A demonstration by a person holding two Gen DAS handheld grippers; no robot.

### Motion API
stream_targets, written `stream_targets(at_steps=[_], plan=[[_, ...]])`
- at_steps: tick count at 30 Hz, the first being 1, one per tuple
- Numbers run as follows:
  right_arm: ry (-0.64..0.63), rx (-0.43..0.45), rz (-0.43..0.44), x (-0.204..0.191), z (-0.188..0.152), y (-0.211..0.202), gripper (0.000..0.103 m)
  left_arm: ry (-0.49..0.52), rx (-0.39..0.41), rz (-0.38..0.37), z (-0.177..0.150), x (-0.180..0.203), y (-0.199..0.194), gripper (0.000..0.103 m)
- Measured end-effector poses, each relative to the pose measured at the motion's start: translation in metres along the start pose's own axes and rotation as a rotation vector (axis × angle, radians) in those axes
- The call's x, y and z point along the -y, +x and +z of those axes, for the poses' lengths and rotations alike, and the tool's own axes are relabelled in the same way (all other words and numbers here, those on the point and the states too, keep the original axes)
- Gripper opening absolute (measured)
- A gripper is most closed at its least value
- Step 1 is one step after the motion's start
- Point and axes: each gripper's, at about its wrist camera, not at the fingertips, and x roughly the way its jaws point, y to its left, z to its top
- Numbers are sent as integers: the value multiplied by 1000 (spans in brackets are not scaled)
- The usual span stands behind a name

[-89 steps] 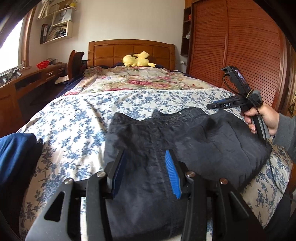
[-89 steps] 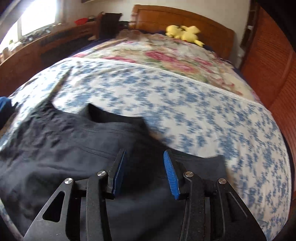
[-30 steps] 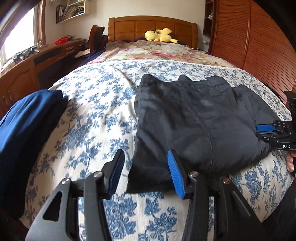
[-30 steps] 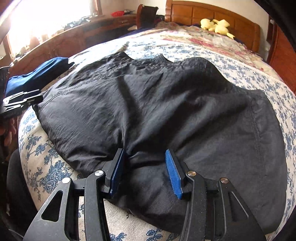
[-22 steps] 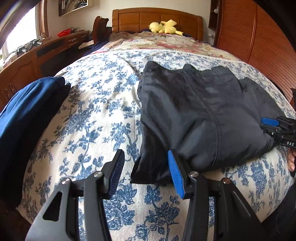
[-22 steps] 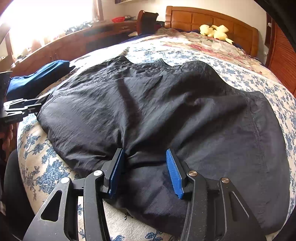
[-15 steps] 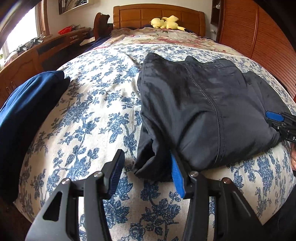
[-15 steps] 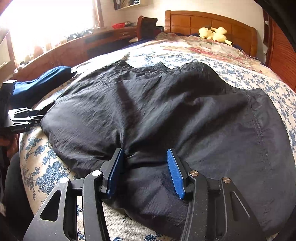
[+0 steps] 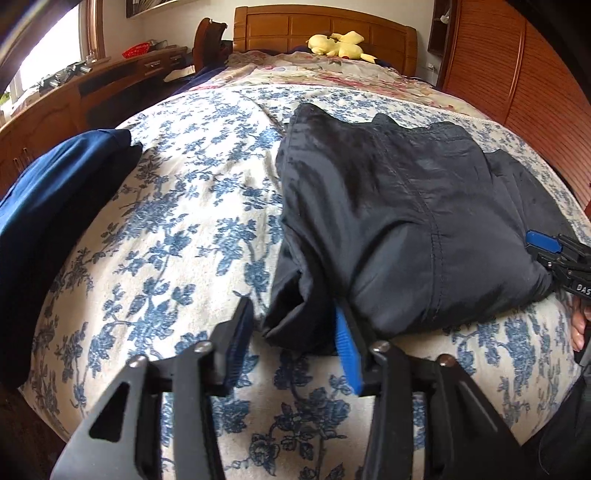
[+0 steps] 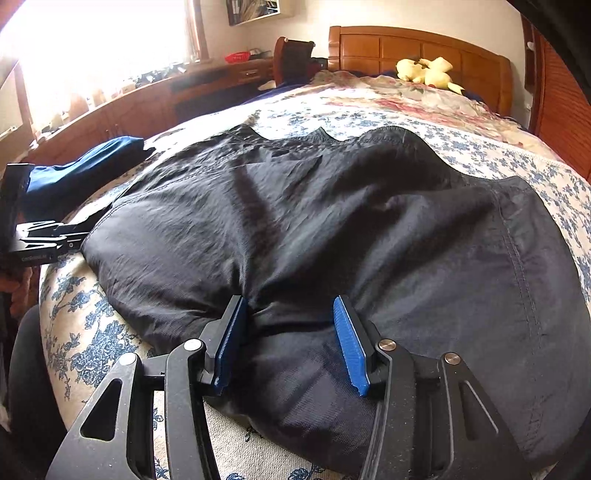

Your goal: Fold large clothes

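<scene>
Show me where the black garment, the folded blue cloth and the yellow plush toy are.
black garment [image 10: 332,229], right wrist view, middle of its top layer.
blue cloth [image 9: 62,184], left wrist view, its upper face.
yellow plush toy [image 9: 338,44], left wrist view, its body by the headboard.

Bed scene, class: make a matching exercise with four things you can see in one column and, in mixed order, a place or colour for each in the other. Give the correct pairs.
Things:
1. black garment
2. blue folded cloth
3. yellow plush toy
4. left gripper

Places or colours:
A. by the wooden headboard
B. at the left edge of the bed, apart from the dark clothing
C. spread on the blue-flowered cover
D. blue pads either side of the near left corner of the dark clothing

Pairs: 1-C, 2-B, 3-A, 4-D
</scene>
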Motion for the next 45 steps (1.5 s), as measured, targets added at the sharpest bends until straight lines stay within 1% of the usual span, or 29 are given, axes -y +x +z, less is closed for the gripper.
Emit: stream_targets(at_steps=[1, 2, 3, 5, 6, 7, 10, 12, 15, 17, 20, 23, 24, 26, 27, 29, 32, 33, 35, 39, 42, 45], plan=[[0, 0, 0, 0, 0, 0, 49, -1, -2, -7, 0, 1, 0, 32], [0, 0, 0, 0, 0, 0, 49, 3, -4, -7, 0, 2, -1, 26], [1, 0, 1, 0, 0, 0, 49, 16, -3, -6, 2, 5, -2, 17], [2, 0, 2, 0, 0, 0, 49, 40, 6, -3, 5, 11, -7, 8], [1, 0, 2, 0, -1, -1, 49, 57, 20, 7, 8, 16, -13, 7], [1, 0, 2, 0, -1, -1, 49, 68, 44, 7, 14, 21, -21, 7], [-7, -2, -7, 0, 0, -5, 50, 88, 108, -28, 34, 36, -47, 6], [-15, -12, -22, 0, 3, -12, 50, 129, 154, -47, 52, 53, -67, 5], [-43, 6, -60, 4, 6, -34, 50, 205, 222, -78, 78, 85, -92, 4], [-43, 17, -89, 13, 6, -52, 50, 249, 261, -126, 97, 112, -106, 4], [-29, 42, -159, 31, 5, -80, 50, 302, 294, -191, 120, 151, -114, 4], [-12, 64, -214, 51, 0, -112, 50, 365, 318, -246, 134, 206, -109, 3], [-9, 73, -243, 58, -1, -124, 50, 388, 313, -282, 135, 228, -105, 3], [0, 79, -273, 71, -6, -142, 50, 419, 304, -326, 133, 262, -97, 3], [9, 82, -288, 78, -9, -152, 50, 440, 297, -333, 128, 279, -91, 3], [23, 86, -293, 90, -19, -168, 50, 463, 284, -344, 117, 296, -84, 4], [38, 89, -312, 101, -28, -181, 50, 438, 228, -377, 101, 300, -71, 4], [45, 88, -310, 103, -32, -183, 50, 431, 223, -378, 97, 299, -68, 4], [55, 86, -302, 106, -36, -184, 50, 410, 231, -363, 90, 292, -66, 4], [57, 78, -277, 106, -42, -177, 50, 360, 229, -362, 85, 275, -72, 11], [40, 77, -259, 100, -35, -168, 50, 365, 233, -357, 85, 264, -80, 17], [41, 108, -241, 91, -23, -165, 50, 382, 247, -340, 85, 253, -94, 23]])
